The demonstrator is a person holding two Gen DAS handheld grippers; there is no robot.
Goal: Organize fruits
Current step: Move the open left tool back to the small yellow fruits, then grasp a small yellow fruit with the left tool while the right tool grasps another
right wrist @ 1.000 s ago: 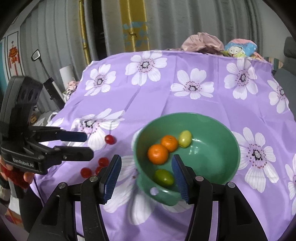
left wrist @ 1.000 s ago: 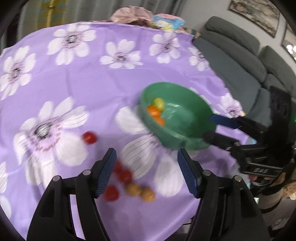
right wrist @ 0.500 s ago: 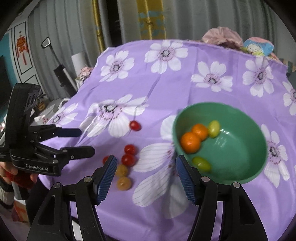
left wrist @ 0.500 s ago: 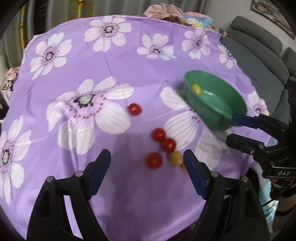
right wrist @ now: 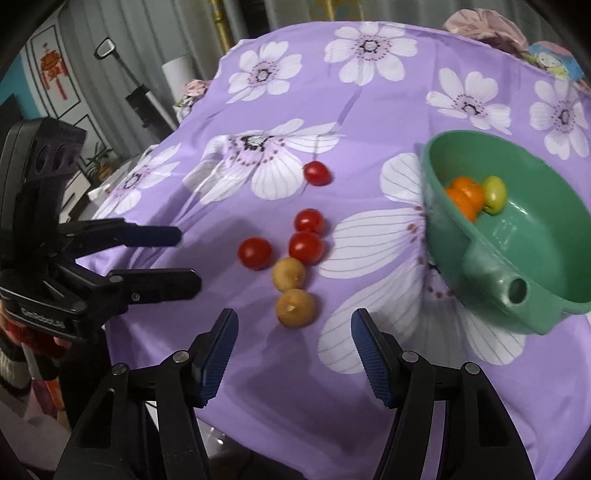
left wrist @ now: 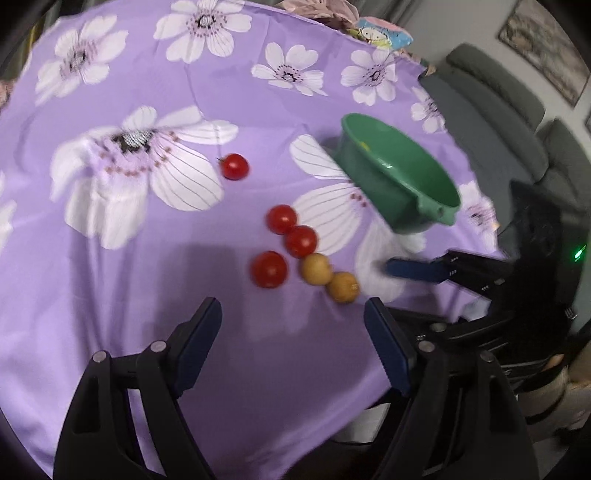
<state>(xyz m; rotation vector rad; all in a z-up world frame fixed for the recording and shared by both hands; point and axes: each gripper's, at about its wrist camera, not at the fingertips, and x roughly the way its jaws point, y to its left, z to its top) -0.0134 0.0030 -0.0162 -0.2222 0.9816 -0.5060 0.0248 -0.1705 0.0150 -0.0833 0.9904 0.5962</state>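
Observation:
Several red cherry tomatoes and two tan round fruits lie loose on the purple flowered cloth. One tomato sits apart, farther back. A green bowl to the right holds two oranges and a yellow-green fruit. My left gripper hovers just short of the cluster, its wide jaws closing slightly on nothing. My right gripper faces the nearer tan fruit, jaws closing with nothing between them; one blue finger shows beside the fruit.
The table's front edge drops off just below both grippers. A grey sofa stands beyond the right side. Bundled cloth and a toy lie at the far edge. A gloved hand holds the left gripper.
Both grippers have come down and in toward the loose fruit, which now looks larger and nearer. The bowl has slid to the right of both views. The right jaws stand narrower.

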